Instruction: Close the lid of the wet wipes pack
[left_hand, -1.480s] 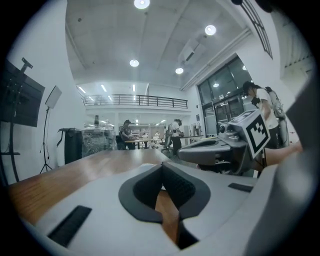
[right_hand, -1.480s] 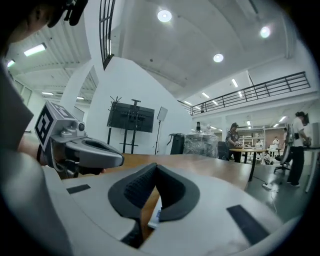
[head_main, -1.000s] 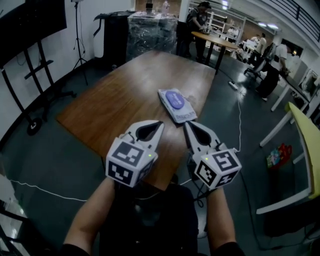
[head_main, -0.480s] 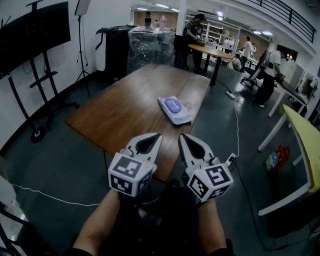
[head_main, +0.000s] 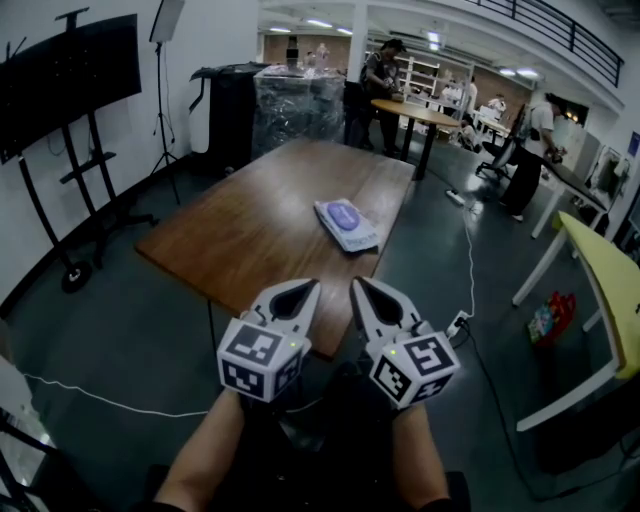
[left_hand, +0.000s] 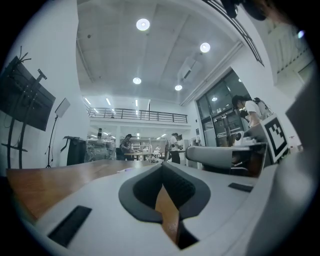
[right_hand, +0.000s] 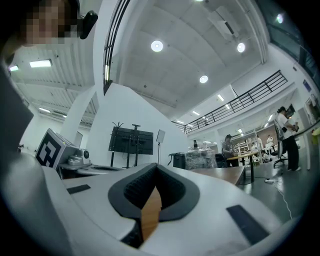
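The wet wipes pack (head_main: 346, 224) lies flat near the right edge of the brown wooden table (head_main: 250, 225); its purple lid sits flat on top. My left gripper (head_main: 305, 286) and right gripper (head_main: 356, 283) are held side by side near the table's front edge, well short of the pack. Both point level toward it. Each pair of jaws is shut with nothing between them. In the left gripper view the left gripper (left_hand: 162, 165) shows its tips together, and the pack (left_hand: 125, 170) is a thin sliver on the tabletop. The right gripper (right_hand: 156, 166) looks the same in its own view.
A black screen on a stand (head_main: 65, 90) is at the left. A wrapped pallet (head_main: 300, 100) and a round table (head_main: 420, 112) with people stand beyond the table. A yellow table (head_main: 610, 290) is at the right. Cables (head_main: 470, 260) run over the floor.
The person has stepped back from the table: both grippers have drawn away from the pack toward the front edge. The pack now looks smaller and farther off.
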